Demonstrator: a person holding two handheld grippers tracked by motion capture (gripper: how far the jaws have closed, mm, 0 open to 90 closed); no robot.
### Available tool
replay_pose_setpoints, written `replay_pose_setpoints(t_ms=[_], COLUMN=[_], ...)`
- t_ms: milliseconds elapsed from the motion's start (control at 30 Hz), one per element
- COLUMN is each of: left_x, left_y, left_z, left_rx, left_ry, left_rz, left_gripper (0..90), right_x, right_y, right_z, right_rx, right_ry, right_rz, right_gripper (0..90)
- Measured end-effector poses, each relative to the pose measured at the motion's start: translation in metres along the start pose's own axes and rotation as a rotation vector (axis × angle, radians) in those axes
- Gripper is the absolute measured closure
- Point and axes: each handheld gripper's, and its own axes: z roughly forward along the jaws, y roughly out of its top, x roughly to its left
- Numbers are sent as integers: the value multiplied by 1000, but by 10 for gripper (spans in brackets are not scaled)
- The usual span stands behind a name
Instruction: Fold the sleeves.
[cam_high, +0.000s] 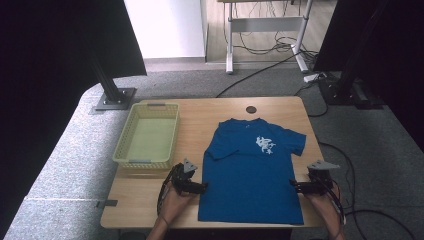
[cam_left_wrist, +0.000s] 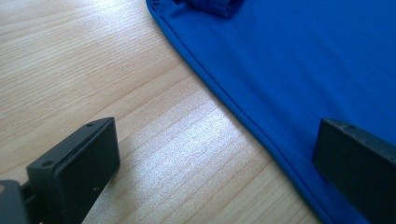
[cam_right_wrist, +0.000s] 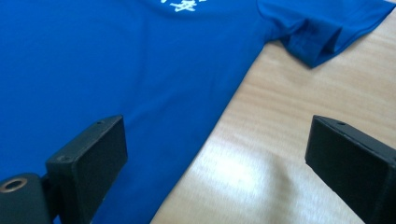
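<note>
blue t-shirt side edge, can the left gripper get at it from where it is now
Probably yes. The left gripper is open with its jaws straddling the side hem of the blue t-shirt, one over bare table, one over cloth. Nothing lies between them.

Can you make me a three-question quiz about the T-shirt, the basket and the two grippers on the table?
1. Where is the basket?
A. To the left of the T-shirt
B. On top of the T-shirt
C. Under the table

2. What colour is the T-shirt?
A. Red
B. Blue
C. Green

3. How do the jaws of the left gripper and the right gripper stand?
A. Shut on the T-shirt
B. Shut on the basket
C. Open, each across a side edge of the T-shirt

Answers:
1 A, the basket sits on the wood left of the T-shirt.
2 B, all three views show blue cloth.
3 C, both gripper views show a wide gap between the jaws.
</note>
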Motion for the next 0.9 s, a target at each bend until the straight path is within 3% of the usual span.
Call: replay_pose_setpoints(t_ms=[900], left_x=[0], left_y=[0], left_z=[0], left_rx=[3], left_ry=[7], left_rz=[-6], left_gripper=[0], right_x=[-30], right_y=[58], right_z=[42], right_rx=[-43], right_ry=[-51], right_rz=[42], right_gripper=[126])
